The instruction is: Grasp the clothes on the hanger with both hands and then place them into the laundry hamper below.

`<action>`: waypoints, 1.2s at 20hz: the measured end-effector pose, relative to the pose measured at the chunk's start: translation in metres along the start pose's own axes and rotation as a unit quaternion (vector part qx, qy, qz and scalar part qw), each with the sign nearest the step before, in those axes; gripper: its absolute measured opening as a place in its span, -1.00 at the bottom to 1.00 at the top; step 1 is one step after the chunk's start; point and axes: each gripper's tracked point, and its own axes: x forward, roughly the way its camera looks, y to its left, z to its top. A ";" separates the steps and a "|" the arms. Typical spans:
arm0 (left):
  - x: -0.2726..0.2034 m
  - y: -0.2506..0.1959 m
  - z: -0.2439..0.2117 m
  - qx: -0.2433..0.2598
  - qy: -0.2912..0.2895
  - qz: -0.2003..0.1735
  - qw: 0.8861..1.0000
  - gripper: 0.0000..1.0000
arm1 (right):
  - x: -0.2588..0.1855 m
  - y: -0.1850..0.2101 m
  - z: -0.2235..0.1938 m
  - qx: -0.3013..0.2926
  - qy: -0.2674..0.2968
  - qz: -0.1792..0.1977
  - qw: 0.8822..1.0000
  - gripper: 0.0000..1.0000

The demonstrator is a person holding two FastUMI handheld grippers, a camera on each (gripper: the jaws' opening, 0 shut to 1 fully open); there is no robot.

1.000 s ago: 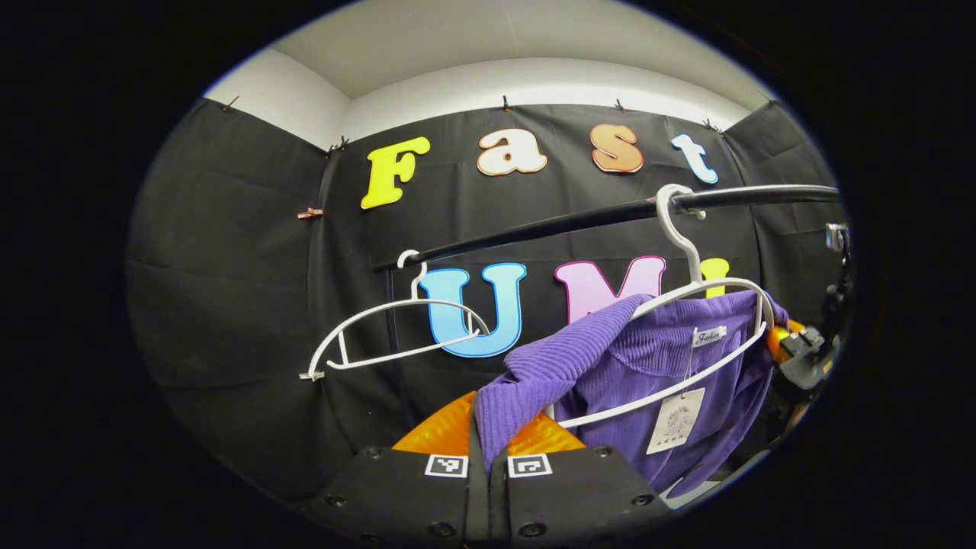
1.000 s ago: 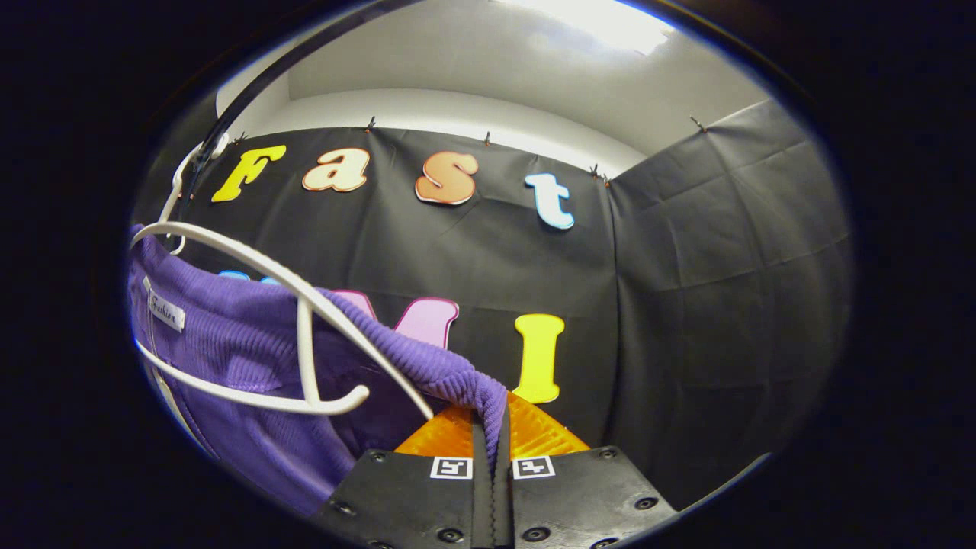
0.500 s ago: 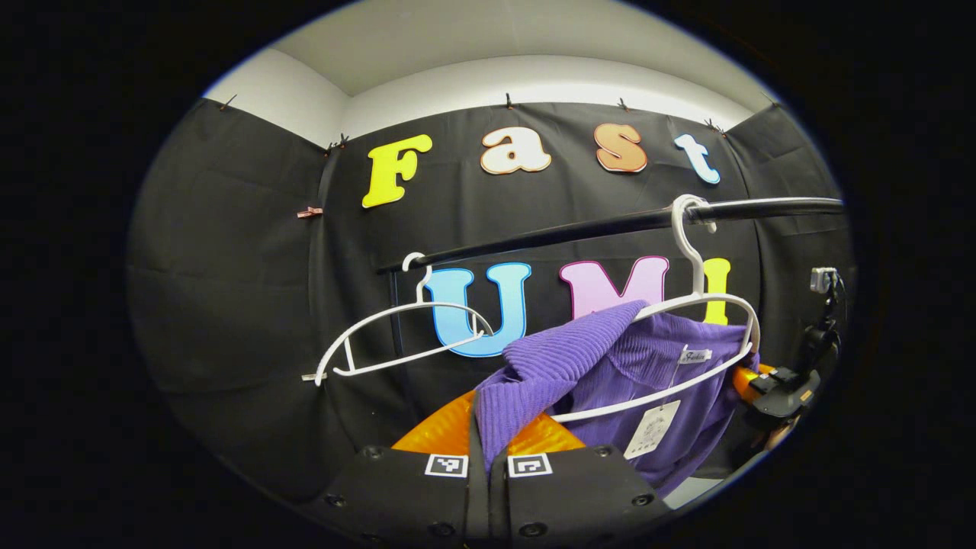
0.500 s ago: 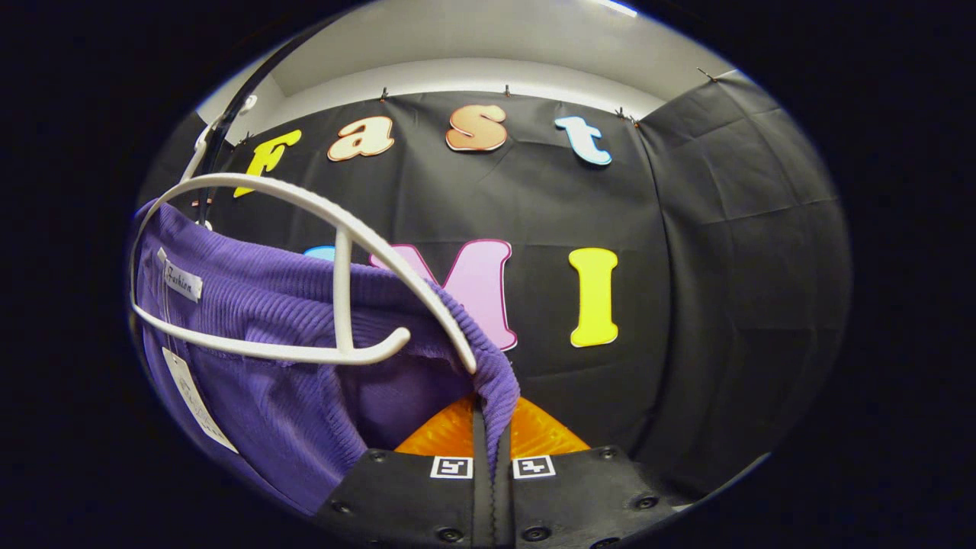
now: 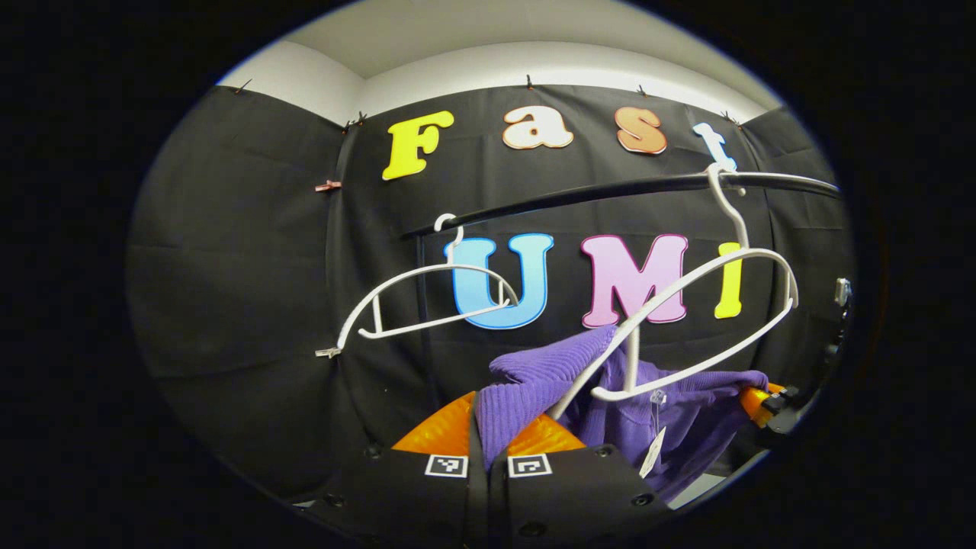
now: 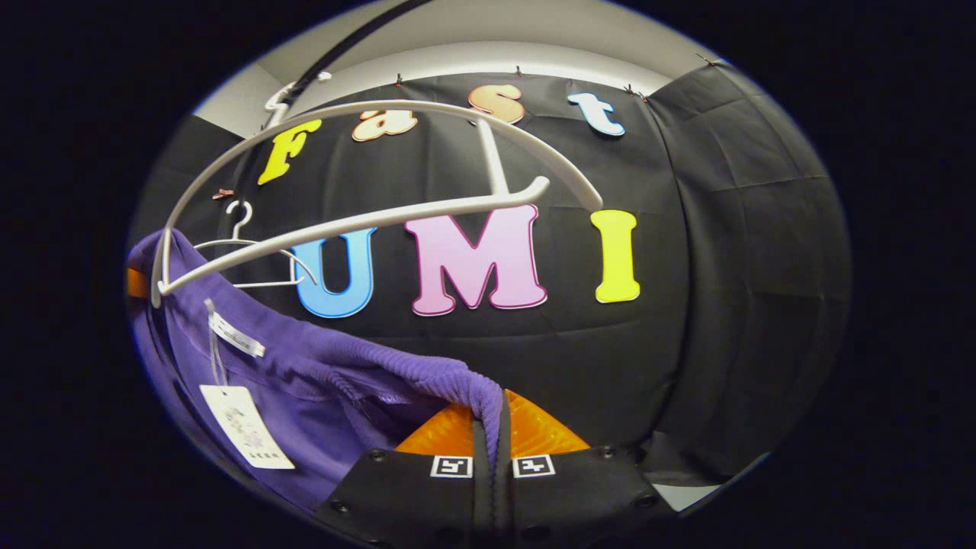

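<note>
Hidden: the laundry hamper lies out of sight; the purple garment's (image 5: 671, 396) lower part is cut off at the edge of the left gripper view.
Left claw (image 5: 489, 438): closed narrow, pinching a ribbed fold of the purple garment.
Right claw (image 6: 492, 435): closed narrow on another ribbed edge of the garment (image 6: 320, 366).
Garment: slung between the two claws, hanging below the white hanger (image 5: 709, 305), its paper tag (image 6: 245, 425) dangling.
Hanger: hooked on the black rail (image 5: 610, 191); its near arm crosses in front of the cloth.
Second hanger (image 5: 427, 301): bare, farther along the rail.
Room: black cloth walls, pale ceiling above.
</note>
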 end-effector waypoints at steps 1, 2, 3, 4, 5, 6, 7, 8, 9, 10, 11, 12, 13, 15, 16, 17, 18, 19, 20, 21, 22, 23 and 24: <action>0.000 0.009 -0.004 -0.004 0.004 0.005 1.000 -0.91 | -0.008 0.008 0.003 0.001 0.000 0.008 1.000 -0.91; 0.000 0.016 -0.010 -0.008 0.009 0.008 1.000 -0.90 | -0.014 0.015 0.007 0.000 -0.001 0.014 1.000 -0.91; -0.001 0.022 -0.017 -0.013 0.016 0.009 1.000 -0.90 | -0.021 0.020 0.010 -0.001 -0.002 0.019 1.000 -0.91; -0.002 0.026 -0.026 -0.014 0.022 0.010 1.000 -0.90 | -0.029 0.025 0.011 0.000 -0.001 0.024 1.000 -0.91; -0.004 0.029 -0.036 -0.016 0.031 0.006 0.999 -0.90 | -0.034 0.030 0.016 0.002 -0.001 0.029 1.000 -0.91; -0.006 0.030 -0.047 -0.017 0.042 0.002 0.999 -0.90 | -0.042 0.036 0.018 0.002 0.000 0.035 0.999 -0.91; -0.010 0.028 -0.058 -0.018 0.053 -0.006 0.998 -0.90 | -0.048 0.043 0.023 -0.001 -0.001 0.043 0.999 -0.92; -0.014 0.025 -0.069 -0.020 0.063 -0.013 0.998 -0.90 | -0.053 0.051 0.027 -0.006 -0.001 0.053 0.999 -0.91; -0.018 0.019 -0.077 -0.022 0.072 -0.022 0.997 -0.90 | -0.060 0.059 0.031 -0.009 -0.002 0.064 0.998 -0.91; -0.021 0.012 -0.083 -0.022 0.079 -0.031 0.996 -0.90 | -0.067 0.068 0.035 -0.008 -0.003 0.075 0.997 -0.91; -0.026 0.004 -0.087 -0.022 0.084 -0.041 0.995 -0.90 | -0.072 0.077 0.040 -0.006 -0.004 0.087 0.996 -0.92; -0.032 -0.006 -0.091 -0.023 0.088 -0.052 0.994 -0.90 | -0.077 0.085 0.045 -0.004 -0.005 0.097 0.995 -0.92; -0.036 -0.015 -0.091 -0.025 0.090 -0.063 0.994 -0.90 | -0.083 0.092 0.051 -0.001 -0.007 0.106 0.994 -0.92; -0.044 -0.036 -0.082 -0.036 0.087 -0.087 0.992 -0.90 | -0.092 0.104 0.064 -0.001 -0.013 0.119 0.993 -0.92; -0.045 -0.045 -0.077 -0.042 0.084 -0.097 0.991 -0.91 | -0.094 0.109 0.072 0.000 -0.019 0.122 0.992 -0.92; -0.048 -0.053 -0.071 -0.050 0.081 -0.106 0.990 -0.91 | -0.098 0.112 0.080 0.002 -0.023 0.125 0.992 -0.92; -0.052 -0.061 -0.065 -0.060 0.079 -0.116 0.988 -0.90 | -0.100 0.114 0.088 0.006 -0.028 0.127 0.992 -0.92; -0.056 -0.069 -0.058 -0.074 0.076 -0.126 0.986 -0.90 | -0.102 0.114 0.095 0.008 -0.032 0.126 0.992 -0.92; -0.058 -0.079 -0.051 -0.089 0.074 -0.137 0.984 -0.91 | -0.104 0.114 0.102 0.009 -0.037 0.127 0.991 -0.92; -0.060 -0.087 -0.046 -0.102 0.071 -0.146 0.981 -0.91 | -0.106 0.113 0.106 0.012 -0.039 0.127 0.991 -0.91; -0.061 -0.095 -0.045 -0.111 0.071 -0.153 0.979 -0.91 | -0.107 0.111 0.105 0.015 -0.038 0.127 0.991 -0.92; -0.061 -0.101 -0.048 -0.116 0.074 -0.158 0.978 -0.90 | -0.107 0.107 0.101 0.018 -0.033 0.126 0.991 -0.92; -0.064 -0.109 -0.055 -0.121 0.083 -0.163 0.976 -0.90 | -0.107 0.103 0.095 0.018 -0.027 0.122 0.992 -0.92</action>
